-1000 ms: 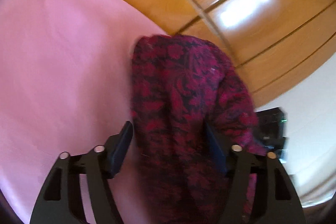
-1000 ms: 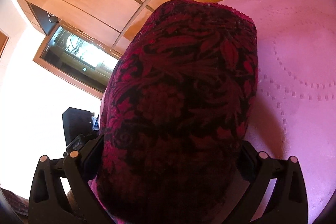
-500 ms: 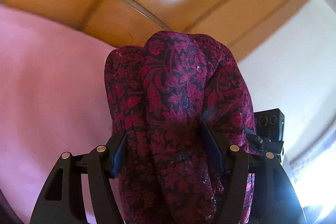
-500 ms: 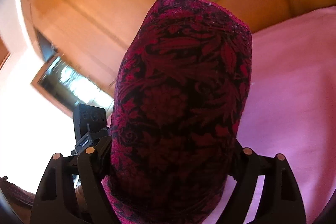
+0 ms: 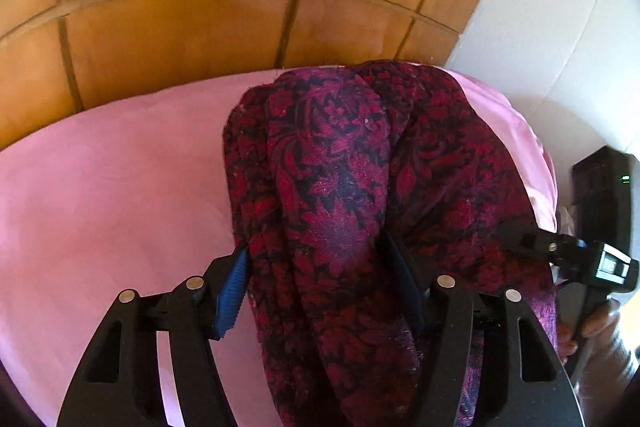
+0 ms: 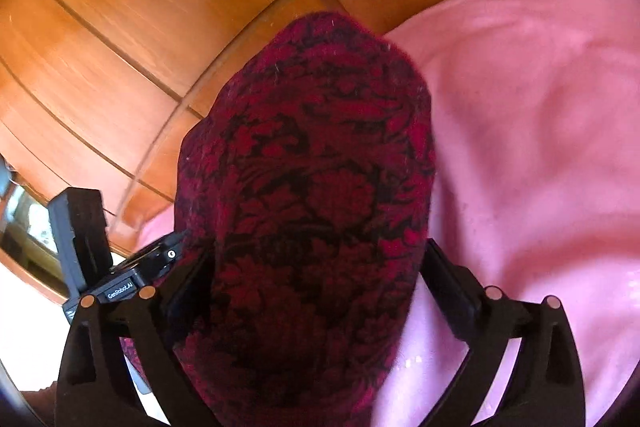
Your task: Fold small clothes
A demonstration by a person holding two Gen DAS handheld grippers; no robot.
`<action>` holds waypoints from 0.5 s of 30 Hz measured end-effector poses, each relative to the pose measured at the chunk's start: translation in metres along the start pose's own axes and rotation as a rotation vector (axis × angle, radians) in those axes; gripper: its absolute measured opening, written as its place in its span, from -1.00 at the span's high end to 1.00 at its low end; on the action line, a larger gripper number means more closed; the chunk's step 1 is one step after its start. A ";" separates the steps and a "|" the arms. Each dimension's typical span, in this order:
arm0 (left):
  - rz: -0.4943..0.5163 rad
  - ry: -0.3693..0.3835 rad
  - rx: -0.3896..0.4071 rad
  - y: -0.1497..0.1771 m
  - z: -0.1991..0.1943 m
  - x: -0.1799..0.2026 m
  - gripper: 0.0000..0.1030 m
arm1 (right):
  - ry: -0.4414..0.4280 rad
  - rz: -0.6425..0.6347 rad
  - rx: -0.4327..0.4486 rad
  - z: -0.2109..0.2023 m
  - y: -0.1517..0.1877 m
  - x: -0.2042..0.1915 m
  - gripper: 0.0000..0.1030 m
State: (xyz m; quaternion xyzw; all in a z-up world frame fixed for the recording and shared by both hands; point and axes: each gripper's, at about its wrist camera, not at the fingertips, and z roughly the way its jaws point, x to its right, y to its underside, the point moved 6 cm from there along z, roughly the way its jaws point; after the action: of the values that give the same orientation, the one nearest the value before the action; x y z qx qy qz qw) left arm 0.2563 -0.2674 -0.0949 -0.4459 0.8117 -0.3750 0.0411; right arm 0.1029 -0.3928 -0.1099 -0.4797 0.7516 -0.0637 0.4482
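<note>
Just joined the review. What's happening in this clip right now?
A person with a handheld gripper in each hand is carrying a bunched red-and-black patterned garment over a pink-covered bed. The left gripper is clamped on a gathered fold. The cloth also fills the right gripper, whose jaws have just been opening. No fold is laid flat yet.

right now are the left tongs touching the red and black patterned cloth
Touching. The left wrist view shows the bunched red and black patterned cloth filling the left tongs, with both pads pressed into its folds.
</note>
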 end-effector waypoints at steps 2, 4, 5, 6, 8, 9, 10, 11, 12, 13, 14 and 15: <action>-0.003 -0.036 0.024 0.004 -0.010 -0.003 -0.19 | 0.096 -0.084 0.066 -0.019 -0.008 -0.016 -0.86; 0.018 -0.083 0.049 0.003 -0.013 -0.001 -0.16 | 0.145 -0.164 0.127 -0.038 -0.019 -0.038 -0.77; 0.020 -0.107 0.055 0.006 -0.021 -0.006 -0.16 | 0.142 -0.194 0.154 -0.047 -0.021 -0.051 -0.69; 0.018 -0.127 0.060 0.003 -0.021 -0.012 -0.16 | 0.144 -0.222 0.169 -0.052 -0.023 -0.063 -0.57; 0.016 -0.165 0.071 0.005 -0.023 -0.013 -0.16 | 0.177 -0.276 0.183 -0.049 -0.026 -0.082 -0.38; 0.014 -0.176 0.068 0.004 -0.021 -0.013 -0.16 | 0.187 -0.295 0.176 -0.042 -0.027 -0.091 -0.31; 0.014 -0.183 0.065 0.003 -0.019 -0.013 -0.17 | 0.189 -0.299 0.154 -0.031 -0.026 -0.096 -0.27; 0.019 -0.200 0.059 0.001 -0.016 -0.015 -0.17 | 0.200 -0.292 0.128 -0.019 -0.023 -0.095 -0.25; 0.026 -0.221 0.055 0.001 -0.018 -0.017 -0.17 | 0.234 -0.285 0.113 -0.006 -0.023 -0.094 -0.26; 0.035 -0.244 0.054 0.000 -0.017 -0.020 -0.17 | 0.260 -0.287 0.106 0.004 -0.023 -0.091 -0.26; 0.041 -0.265 0.055 0.000 -0.015 -0.023 -0.17 | 0.290 -0.292 0.090 0.017 -0.023 -0.092 -0.26; 0.032 -0.270 0.051 -0.001 -0.011 -0.025 -0.17 | 0.320 -0.303 0.078 0.027 -0.021 -0.090 -0.27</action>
State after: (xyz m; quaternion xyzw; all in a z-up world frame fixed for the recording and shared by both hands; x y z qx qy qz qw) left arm 0.2676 -0.2424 -0.0930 -0.4782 0.7958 -0.3316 0.1673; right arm 0.1489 -0.3255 -0.0593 -0.5531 0.7296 -0.2346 0.3267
